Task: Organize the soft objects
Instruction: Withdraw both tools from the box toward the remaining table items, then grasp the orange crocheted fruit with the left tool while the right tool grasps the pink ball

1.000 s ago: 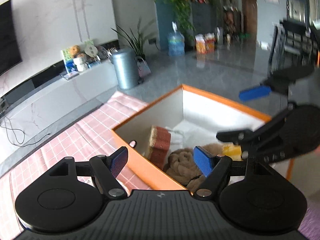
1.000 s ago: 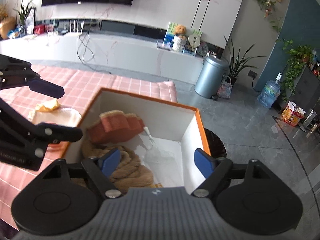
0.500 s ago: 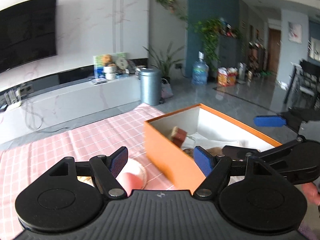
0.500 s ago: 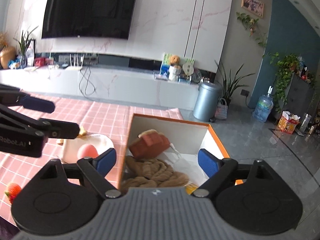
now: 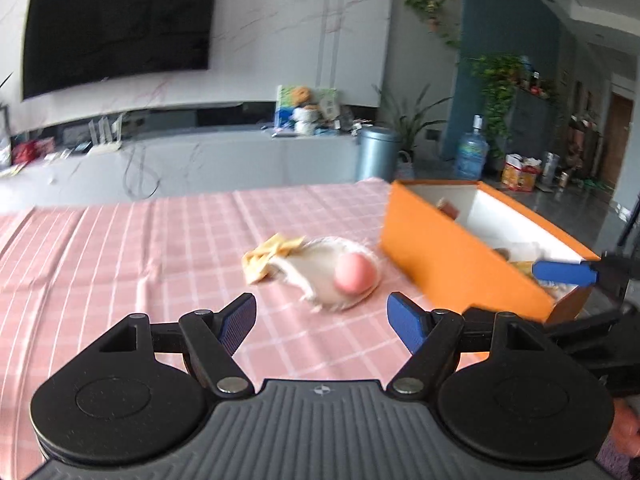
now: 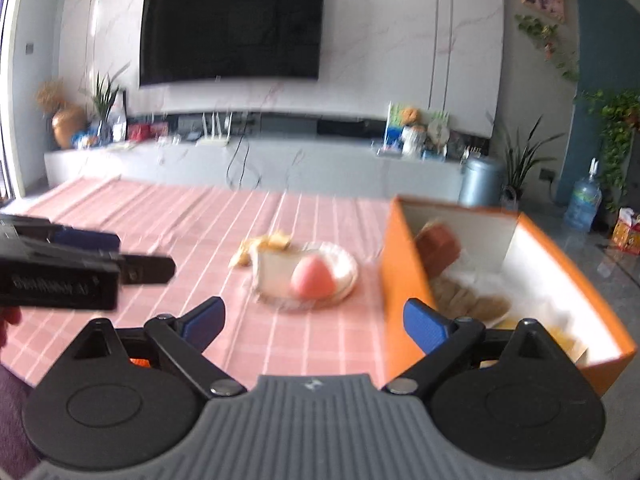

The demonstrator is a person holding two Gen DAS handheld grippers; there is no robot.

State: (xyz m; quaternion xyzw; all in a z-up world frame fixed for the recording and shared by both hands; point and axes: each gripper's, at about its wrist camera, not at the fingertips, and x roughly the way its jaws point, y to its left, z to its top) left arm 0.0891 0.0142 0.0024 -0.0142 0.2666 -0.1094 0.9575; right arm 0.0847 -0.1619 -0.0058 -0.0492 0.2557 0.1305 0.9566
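White marble-veined wall (image 6: 400, 40) carries a large dark wall-mounted TV (image 6: 232, 26); below it runs a long low grey console (image 6: 280, 164) with small items, cables and a framed picture on top. Right of the console: grey cylindrical bin (image 5: 378, 152), potted plants (image 6: 520, 152), a blue water bottle (image 5: 472, 152) against a teal wall (image 5: 516, 20) hung with trailing vines. Glossy grey floor (image 6: 600, 248), daylight from the left; motion blur throughout.
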